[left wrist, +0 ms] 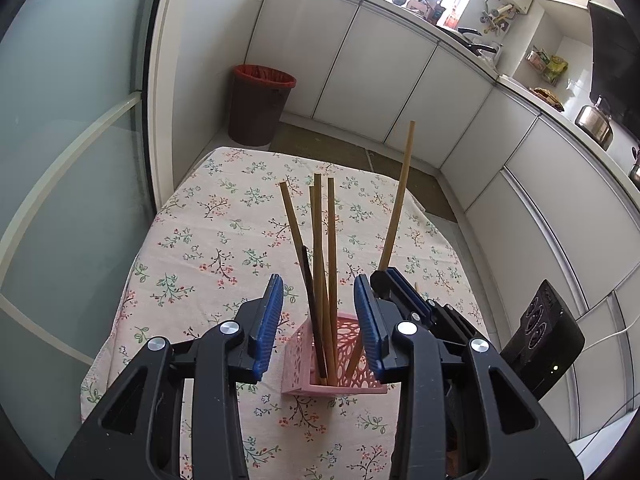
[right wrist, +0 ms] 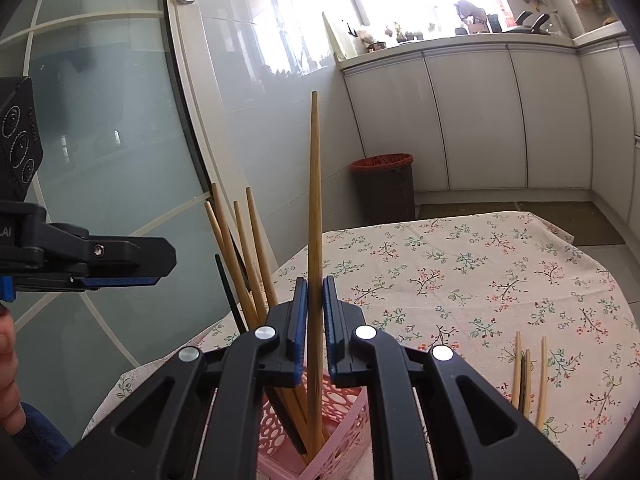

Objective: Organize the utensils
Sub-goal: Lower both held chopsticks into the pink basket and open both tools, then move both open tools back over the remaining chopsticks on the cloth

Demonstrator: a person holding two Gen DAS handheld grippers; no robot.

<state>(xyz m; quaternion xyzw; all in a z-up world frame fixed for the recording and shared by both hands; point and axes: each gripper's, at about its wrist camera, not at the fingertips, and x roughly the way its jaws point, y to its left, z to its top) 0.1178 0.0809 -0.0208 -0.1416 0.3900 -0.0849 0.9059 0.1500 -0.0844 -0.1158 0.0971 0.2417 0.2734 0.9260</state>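
Observation:
A pink perforated holder stands on the floral tablecloth and holds several wooden chopsticks and a dark one. My left gripper is open, its jaws on either side of the holder, touching nothing. My right gripper is shut on a long wooden chopstick, held upright with its lower end inside the holder. In the left wrist view this chopstick rises from the right gripper beside the holder. Several loose chopsticks lie on the cloth at the right.
The table has a floral cloth and stands against a frosted glass door. A dark bin with a red liner stands on the floor beyond. White cabinets line the room under a cluttered counter.

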